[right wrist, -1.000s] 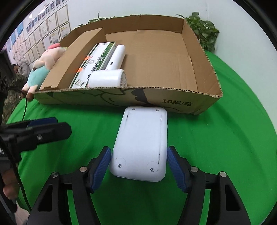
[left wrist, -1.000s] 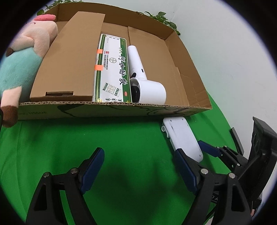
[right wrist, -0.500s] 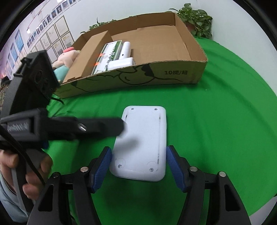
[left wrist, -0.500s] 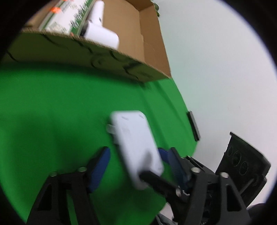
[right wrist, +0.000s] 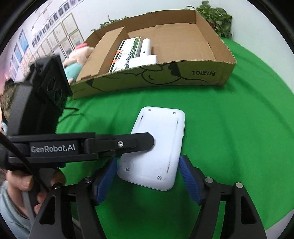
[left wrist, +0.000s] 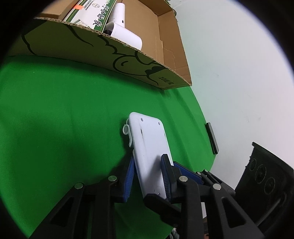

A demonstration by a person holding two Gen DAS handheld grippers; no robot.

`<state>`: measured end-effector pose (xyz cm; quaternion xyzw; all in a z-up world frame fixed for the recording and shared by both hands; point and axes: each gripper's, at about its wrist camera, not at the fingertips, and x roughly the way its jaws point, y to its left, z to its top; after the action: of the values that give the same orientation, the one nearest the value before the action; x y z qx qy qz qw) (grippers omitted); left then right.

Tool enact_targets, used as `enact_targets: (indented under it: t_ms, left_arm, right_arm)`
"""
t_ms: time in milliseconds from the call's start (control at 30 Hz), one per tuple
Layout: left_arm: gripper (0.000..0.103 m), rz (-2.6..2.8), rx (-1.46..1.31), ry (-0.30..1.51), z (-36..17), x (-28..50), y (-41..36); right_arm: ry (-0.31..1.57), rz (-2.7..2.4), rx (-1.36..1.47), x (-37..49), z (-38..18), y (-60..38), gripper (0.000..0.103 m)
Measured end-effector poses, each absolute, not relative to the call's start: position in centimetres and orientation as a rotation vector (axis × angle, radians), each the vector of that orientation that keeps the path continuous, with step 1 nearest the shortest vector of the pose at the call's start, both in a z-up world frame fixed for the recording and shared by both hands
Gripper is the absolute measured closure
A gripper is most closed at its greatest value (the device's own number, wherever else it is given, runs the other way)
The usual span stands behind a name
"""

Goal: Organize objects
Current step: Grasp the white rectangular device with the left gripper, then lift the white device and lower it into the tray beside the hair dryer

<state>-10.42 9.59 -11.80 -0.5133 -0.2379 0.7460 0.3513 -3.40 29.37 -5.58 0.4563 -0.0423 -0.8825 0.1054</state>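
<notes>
A flat white plastic device (right wrist: 156,147) with screws in its underside is held above the green cloth. My right gripper (right wrist: 147,176) has its blue pads on the device's two long sides. My left gripper (left wrist: 147,176) is shut on the device (left wrist: 148,147) across its thickness, one finger above and one below; it reaches in from the left in the right wrist view (right wrist: 136,141). The open cardboard box (right wrist: 211,73) lies beyond, holding a green-and-white carton (right wrist: 126,53) and a white hair dryer (right wrist: 145,57).
A pink and teal plush toy (right wrist: 77,62) leans at the box's left side. A potted plant (right wrist: 216,16) stands behind the box. A thin black bar (left wrist: 212,137) lies at the edge of the green cloth (left wrist: 55,119). The box's right half is bare cardboard.
My left gripper swung right from in front of the box and closed on the white device. The right gripper drew the device back, away from the box, and tilted it.
</notes>
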Motion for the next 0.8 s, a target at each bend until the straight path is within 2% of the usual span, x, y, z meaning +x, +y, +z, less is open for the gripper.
enact_targets:
  t_ms: [133,400,800]
  left_arm:
    - [0.076,1.931,-1.33,-0.607,-11.7,-10.3,9.2]
    - [0.08,1.985,-1.263,-0.532,-8.7,-8.8,7.5]
    - [0.08,2.149,-0.898,-0.356,4.3,-11.1,6.7]
  right_arm:
    - [-0.011,-2.637,1.332,-3.0,-5.5,28.3,0.035]
    - [-0.098,-2.668,1.267,-2.3,-4.4,28.4,0.037]
    - [0.005,-2.831,0.837,-5.1,6.5,29.3,0.037]
